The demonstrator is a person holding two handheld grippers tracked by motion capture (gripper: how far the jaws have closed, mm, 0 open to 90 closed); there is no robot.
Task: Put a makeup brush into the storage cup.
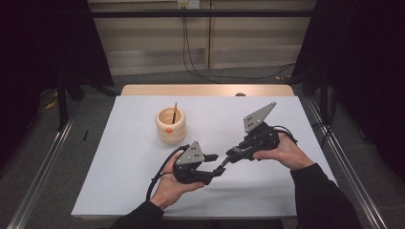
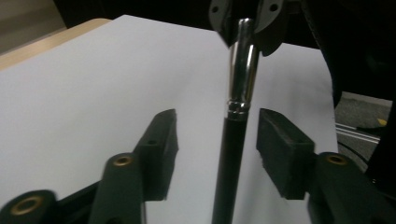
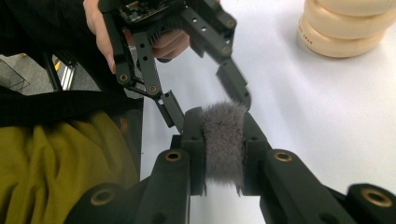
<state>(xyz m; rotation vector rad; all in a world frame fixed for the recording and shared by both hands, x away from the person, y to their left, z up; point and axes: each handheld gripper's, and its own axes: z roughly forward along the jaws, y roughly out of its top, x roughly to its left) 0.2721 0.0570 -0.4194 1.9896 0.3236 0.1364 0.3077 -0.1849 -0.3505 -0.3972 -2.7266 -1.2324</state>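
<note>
Both hands hover low over the near middle of the white table [image 1: 119, 157], grippers pointed at each other: the right gripper [image 1: 232, 153] reaches in from the right with its jaws clamped on the grey bristle head of a makeup brush [image 3: 224, 140]. The brush's black handle [image 2: 231, 163] runs leftward between the jaws of the left gripper [image 1: 216, 164], which stand apart on either side, not touching it. A cream ridged cup [image 1: 171, 125] sits farther back to the left, a thin stick [image 1: 175, 113] standing in it.

We see the table [image 1: 143, 143] evenly lit from above, surroundings dark; glare on the ferrule [image 2: 243, 70]; near jaws soft, slightly blurred.
</note>
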